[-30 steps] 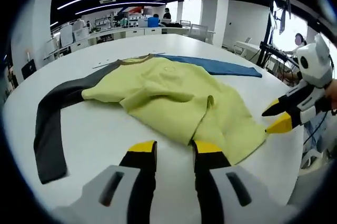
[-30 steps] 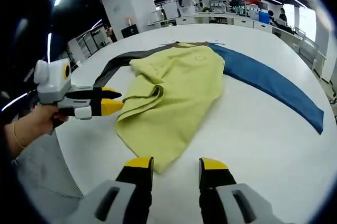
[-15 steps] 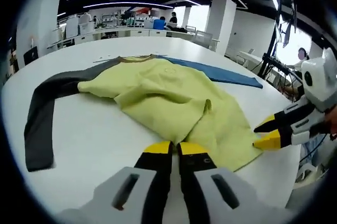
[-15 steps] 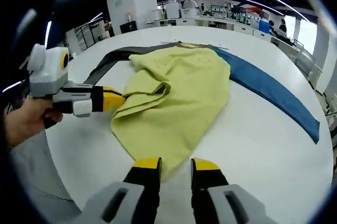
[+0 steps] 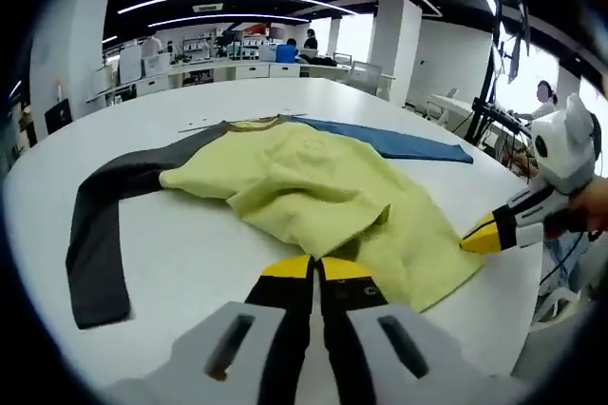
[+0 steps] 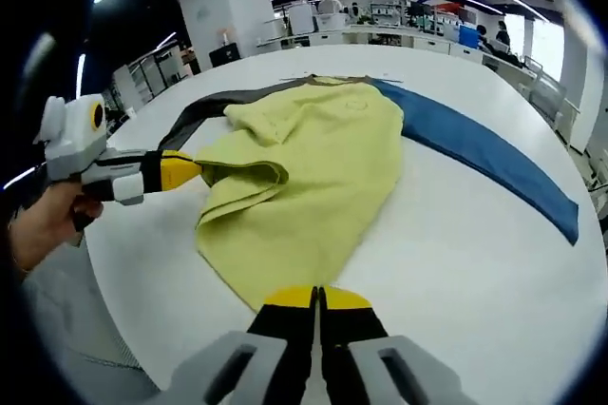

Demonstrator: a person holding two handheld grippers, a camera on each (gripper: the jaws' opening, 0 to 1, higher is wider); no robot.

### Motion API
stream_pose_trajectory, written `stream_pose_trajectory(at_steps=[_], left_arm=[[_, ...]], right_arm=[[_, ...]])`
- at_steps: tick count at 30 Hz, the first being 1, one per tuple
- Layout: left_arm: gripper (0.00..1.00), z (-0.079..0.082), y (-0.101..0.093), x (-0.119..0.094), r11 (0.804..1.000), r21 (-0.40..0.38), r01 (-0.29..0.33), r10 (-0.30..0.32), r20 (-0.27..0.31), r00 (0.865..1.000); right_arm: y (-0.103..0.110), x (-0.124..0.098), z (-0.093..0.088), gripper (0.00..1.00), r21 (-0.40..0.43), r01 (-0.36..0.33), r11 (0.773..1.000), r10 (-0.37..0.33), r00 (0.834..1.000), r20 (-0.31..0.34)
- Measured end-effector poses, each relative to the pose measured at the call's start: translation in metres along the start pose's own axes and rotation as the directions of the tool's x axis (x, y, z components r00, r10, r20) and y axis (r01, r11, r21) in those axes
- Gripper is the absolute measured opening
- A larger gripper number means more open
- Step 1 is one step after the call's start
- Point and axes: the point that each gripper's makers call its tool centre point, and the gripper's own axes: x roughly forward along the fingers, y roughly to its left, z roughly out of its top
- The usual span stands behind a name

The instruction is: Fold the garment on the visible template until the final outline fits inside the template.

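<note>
— On the white table (image 5: 180, 243), which step was in hand?

— A fold of the hem, I judged. The yellow-green garment (image 5: 313, 191) lay near the table's front edge, spread over a template made of a dark grey band (image 5: 95, 234) on one side and a blue band (image 5: 389, 144) on the other. The left gripper (image 5: 309, 267) had its yellow-tipped jaws pressed together at one corner of the hem; it seemed to be pinching the cloth, though the fabric between the tips was hard to make out. The right gripper (image 6: 318, 298) was likewise clamped at the other hem corner.

— And the next move?

— Probably lifting both corners together and carrying the hem up toward the collar, keeping the two ends level so the fold lands square and stays between the bands.

— How did the garment look?

— Soft, thin, rumpled. One side was already doubled over into a thick ridge beside the left gripper's tips, with loose creases across the body. The collar end touched the point where the grey and blue bands met.
</note>
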Motion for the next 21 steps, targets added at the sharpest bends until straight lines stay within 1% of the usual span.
stream_pose_trajectory(at_steps=[3,9,14,21], left_arm=[[0.0,0.002,0.004,-0.008,1.0,-0.014,-0.008,0.008,0.005,1.0],[0.0,0.001,0.01,-0.023,1.0,0.003,-0.025,0.025,-0.007,1.0],[0.0,-0.003,0.018,-0.039,0.998,0.026,-0.052,0.053,-0.027,0.998],[0.0,-0.013,0.03,-0.063,0.991,0.093,-0.096,0.101,-0.059,0.993]], right_arm=[[-0.003,-0.005,-0.001,0.0,-0.006,0.002,1.0,-0.002,1.0,0.0],[-0.01,-0.017,0.0,0.0,-0.01,0.006,1.0,-0.006,1.0,0.009],[-0.016,-0.025,0.001,0.0,-0.004,0.009,1.0,-0.009,1.0,0.013],[-0.028,-0.032,-0.004,0.0,0.007,0.017,1.0,-0.017,1.0,0.004]])
